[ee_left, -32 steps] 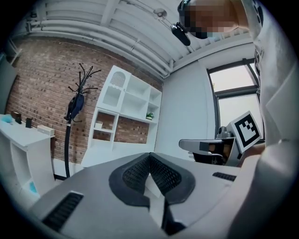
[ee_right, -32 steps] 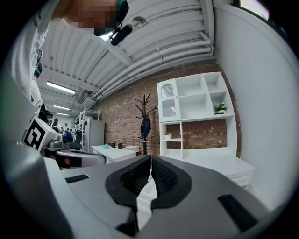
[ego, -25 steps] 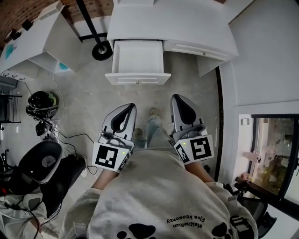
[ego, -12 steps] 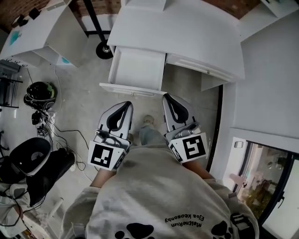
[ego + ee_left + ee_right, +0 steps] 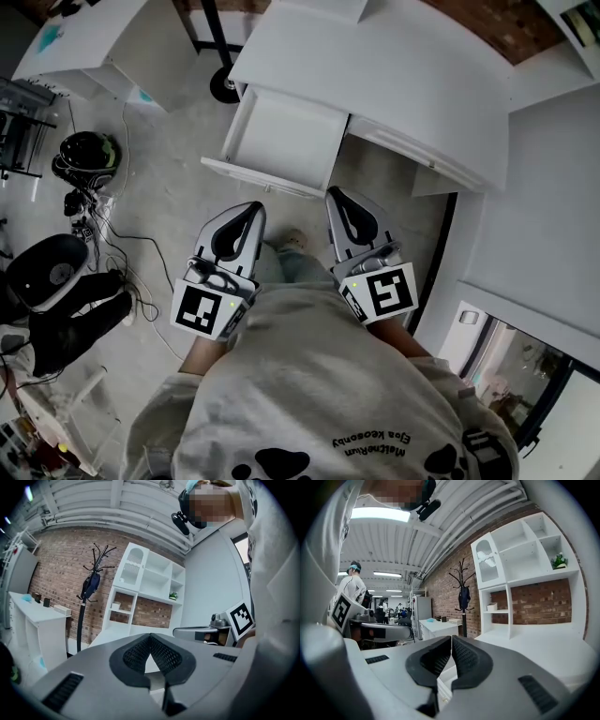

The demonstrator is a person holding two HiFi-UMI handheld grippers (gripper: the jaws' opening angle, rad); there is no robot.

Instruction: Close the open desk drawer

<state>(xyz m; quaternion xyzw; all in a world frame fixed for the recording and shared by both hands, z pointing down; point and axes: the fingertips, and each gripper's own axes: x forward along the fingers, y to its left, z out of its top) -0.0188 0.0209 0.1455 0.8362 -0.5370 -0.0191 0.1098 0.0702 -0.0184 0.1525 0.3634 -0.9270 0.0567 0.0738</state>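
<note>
From the head view, nothing of the closing is done. The drawer stands pulled well out of the white desk, on the far side of the floor from the person and a little left of centre. It is white, shallow and bare inside, with its front panel turned toward the person. The left gripper and right gripper are held side by side close to the body, tips pointing at that front. The right tip is just near of the panel's right end, and the left is a little further off. Neither seems to touch it.

In the left gripper view, the left gripper is clenched on nothing, its ribbed pads meeting at the tip. Beyond it are the desk top, a shelf against the brick wall and a coat stand to the left.

In the right gripper view, the right gripper is likewise clenched and empty. A white edge shows in the gap under its pads, probably the drawer, though I can't be sure.

As I judge it, the whole push is still left: meet the front panel and slide it in flush.
</note>
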